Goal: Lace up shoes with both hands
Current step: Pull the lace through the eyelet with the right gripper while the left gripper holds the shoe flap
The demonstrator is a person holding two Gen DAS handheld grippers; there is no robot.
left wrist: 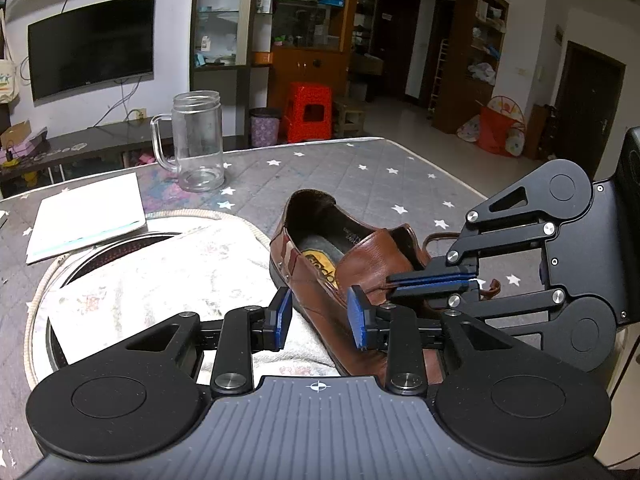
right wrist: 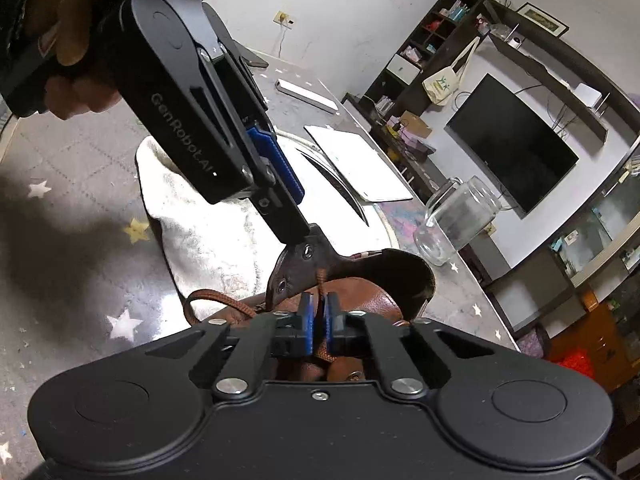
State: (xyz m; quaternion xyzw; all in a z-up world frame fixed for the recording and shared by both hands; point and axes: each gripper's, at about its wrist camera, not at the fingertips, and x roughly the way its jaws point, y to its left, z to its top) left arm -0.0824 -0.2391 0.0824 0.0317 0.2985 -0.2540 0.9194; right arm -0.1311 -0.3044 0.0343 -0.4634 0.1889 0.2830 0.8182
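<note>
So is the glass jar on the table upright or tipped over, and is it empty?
Upright and empty: the glass jar stands on its base with its mouth up, and the clear walls show nothing inside.

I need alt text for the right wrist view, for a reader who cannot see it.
The right gripper is shut on a brown braided shoelace over a brown leather shoe, near the eyelets of its flap. The left gripper, held by a hand, reaches down to the flap's edge. The shoe is beside a white towel and a clear glass jar.

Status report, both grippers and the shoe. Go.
Left gripper open, straddling the shoe side. Right gripper shut on the lace by the eyelet flap. Nothing in the way.
</note>
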